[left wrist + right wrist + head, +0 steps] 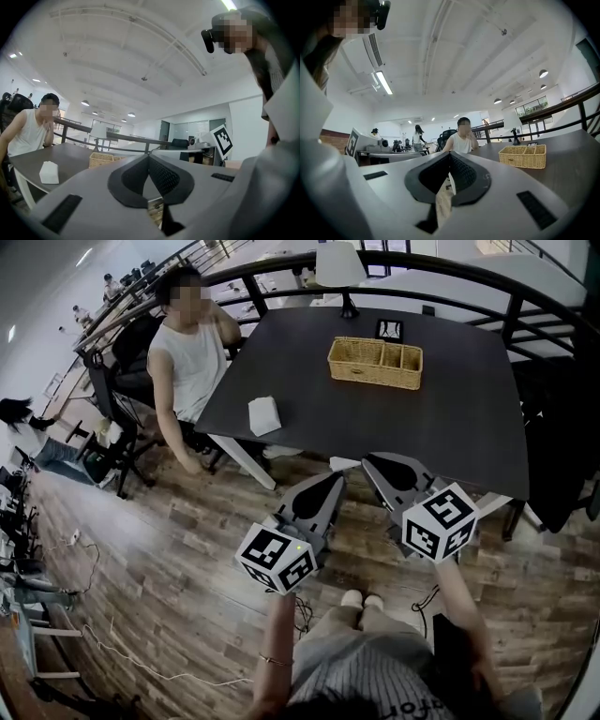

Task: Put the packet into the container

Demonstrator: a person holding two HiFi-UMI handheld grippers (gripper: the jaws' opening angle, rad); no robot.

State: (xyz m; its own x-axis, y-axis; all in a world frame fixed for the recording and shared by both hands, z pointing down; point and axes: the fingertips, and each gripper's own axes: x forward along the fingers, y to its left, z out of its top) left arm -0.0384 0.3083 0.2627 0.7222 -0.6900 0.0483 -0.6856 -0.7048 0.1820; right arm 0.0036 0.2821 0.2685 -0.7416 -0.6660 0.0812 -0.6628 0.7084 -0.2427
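The task has not begun as far as the pictures show. The white packet (264, 415) lies flat on the dark worktop (450, 418), near its left edge, and nothing touches it. It is well apart from the wicker basket (375, 362), which stands farther back, towards the middle of the worktop.

Both tools hang low over the wooden floor (169, 559), short of the worktop's near edge. The left gripper (339, 476) has its jaws pressed together at the tips, and its own view shows nothing between them. The gap lower down shows only floor. The right gripper (367, 461) is closed in the same way and carries nothing. A pale sliver in its gap looks like something in the background, not a thing held.

Everything is left to do: reach the packet, open a pair of jaws, take hold of it, carry it across to the basket and let it go inside.

The basket is split by dividers into one longer compartment on the left and two smaller ones on the right, as seen from the head view. From above all three look empty, though the floor of the far side is partly hidden by the rim. A seated person (187, 362) leans at the worktop's left corner, close to the packet but not touching it.
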